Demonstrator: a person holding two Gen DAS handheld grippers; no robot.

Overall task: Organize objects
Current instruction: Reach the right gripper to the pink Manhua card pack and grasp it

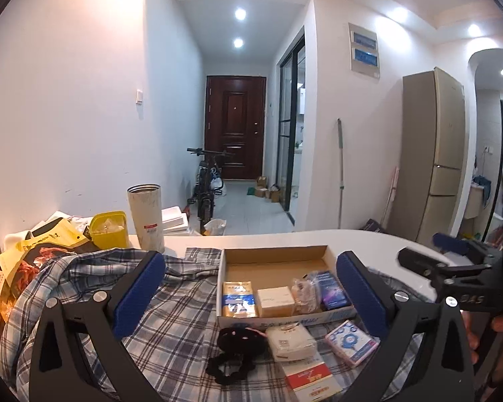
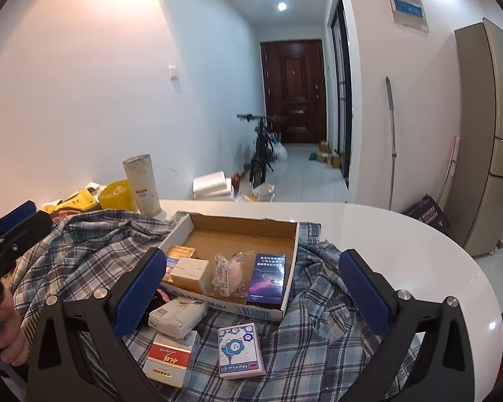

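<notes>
Hovering above the plaid shirt (image 1: 171, 305) on the table (image 2: 402, 234), left gripper (image 1: 251, 298) and right gripper (image 2: 251, 291), jaws wide, empty. Holding four packets along its near wall, cardboard tray (image 2: 238, 231). Lying just before it, near table edge: pink pack (image 2: 241, 350), red-and-white box (image 2: 171, 358).

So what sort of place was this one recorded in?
Most likely a lived-in flat: a fridge stands by a white table, and a bicycle is parked in the hallway before the entrance door.
</notes>
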